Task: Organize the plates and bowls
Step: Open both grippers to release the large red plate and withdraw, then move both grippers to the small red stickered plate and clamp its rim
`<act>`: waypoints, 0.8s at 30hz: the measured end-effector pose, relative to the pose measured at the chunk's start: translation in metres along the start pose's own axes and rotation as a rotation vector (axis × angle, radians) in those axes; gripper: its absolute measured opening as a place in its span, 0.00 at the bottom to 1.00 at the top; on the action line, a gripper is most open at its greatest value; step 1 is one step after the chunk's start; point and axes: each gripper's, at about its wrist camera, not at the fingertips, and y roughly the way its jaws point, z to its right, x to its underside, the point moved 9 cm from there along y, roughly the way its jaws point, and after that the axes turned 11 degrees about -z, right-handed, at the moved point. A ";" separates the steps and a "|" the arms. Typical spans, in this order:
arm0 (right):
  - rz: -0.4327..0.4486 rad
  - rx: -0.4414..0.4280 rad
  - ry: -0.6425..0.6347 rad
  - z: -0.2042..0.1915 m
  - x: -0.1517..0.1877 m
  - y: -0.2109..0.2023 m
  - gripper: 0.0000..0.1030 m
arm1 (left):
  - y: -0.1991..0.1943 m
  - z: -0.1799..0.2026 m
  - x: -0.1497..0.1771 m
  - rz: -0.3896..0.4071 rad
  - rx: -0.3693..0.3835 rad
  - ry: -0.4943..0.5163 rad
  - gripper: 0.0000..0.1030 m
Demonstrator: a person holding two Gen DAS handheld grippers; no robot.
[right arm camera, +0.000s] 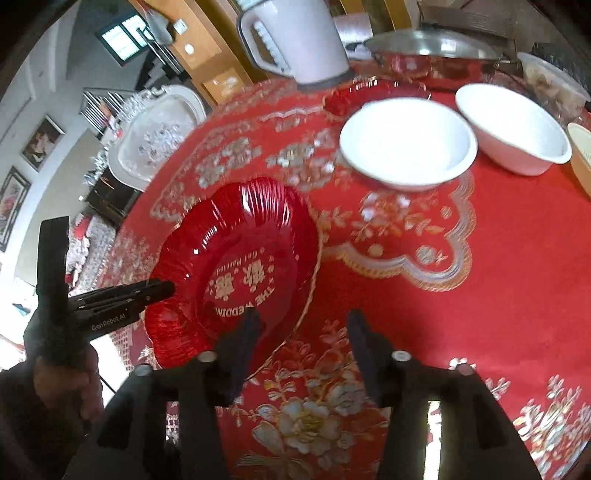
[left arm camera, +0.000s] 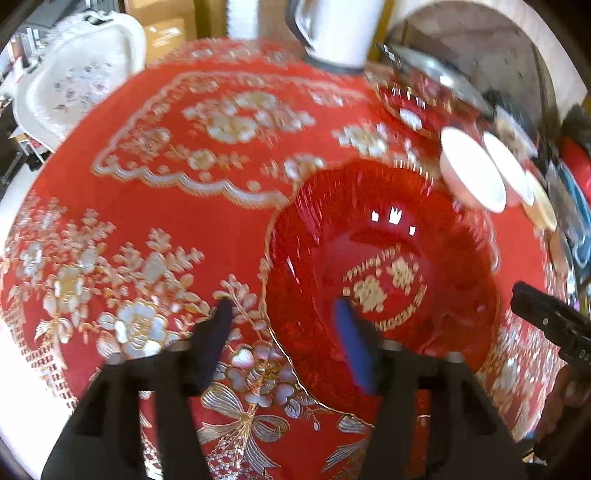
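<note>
A red glass plate (left arm camera: 384,266) (right arm camera: 236,258) with gold lettering lies on the red embroidered tablecloth (left arm camera: 166,206) (right arm camera: 480,258). My left gripper (left arm camera: 286,325) is open and straddles the plate's left rim, one finger over the cloth and the blue-padded one over the plate; the pads do not press on it. My right gripper (right arm camera: 303,332) is open too, with the plate's right rim between its fingers. Each gripper shows in the other's view: left gripper (right arm camera: 162,290), right gripper (left arm camera: 524,295). A second red plate (right arm camera: 369,94) (left arm camera: 410,107) and two white bowls (right arm camera: 406,144) (right arm camera: 513,129) sit farther back.
A white kettle (right arm camera: 295,40) (left arm camera: 340,29) and a metal pan (right arm camera: 432,51) stand at the table's far side. A beige bowl (right arm camera: 581,155) is at the right edge. A white ornate tray (right arm camera: 159,136) (left arm camera: 77,81) stands beyond the table's left rim.
</note>
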 end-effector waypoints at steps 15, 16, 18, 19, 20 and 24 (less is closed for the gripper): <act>0.003 0.160 0.159 0.110 -0.013 -0.062 0.65 | -0.082 -0.022 -0.132 0.165 -0.027 -0.073 0.59; 0.026 0.190 0.140 0.114 -0.020 -0.075 0.65 | -0.085 -0.019 -0.141 0.170 -0.032 -0.051 0.59; 0.082 0.223 0.123 0.122 -0.035 -0.099 0.65 | -0.090 -0.007 -0.159 0.179 0.005 -0.016 0.59; 0.102 0.231 0.128 0.125 -0.040 -0.106 0.65 | -0.092 -0.001 -0.169 0.184 0.015 0.005 0.59; 0.124 0.231 0.137 0.128 -0.045 -0.115 0.65 | -0.095 0.007 -0.181 0.189 0.010 0.032 0.59; 0.216 0.241 0.123 0.125 -0.079 -0.147 0.65 | -0.116 0.038 -0.234 0.235 0.005 0.133 0.61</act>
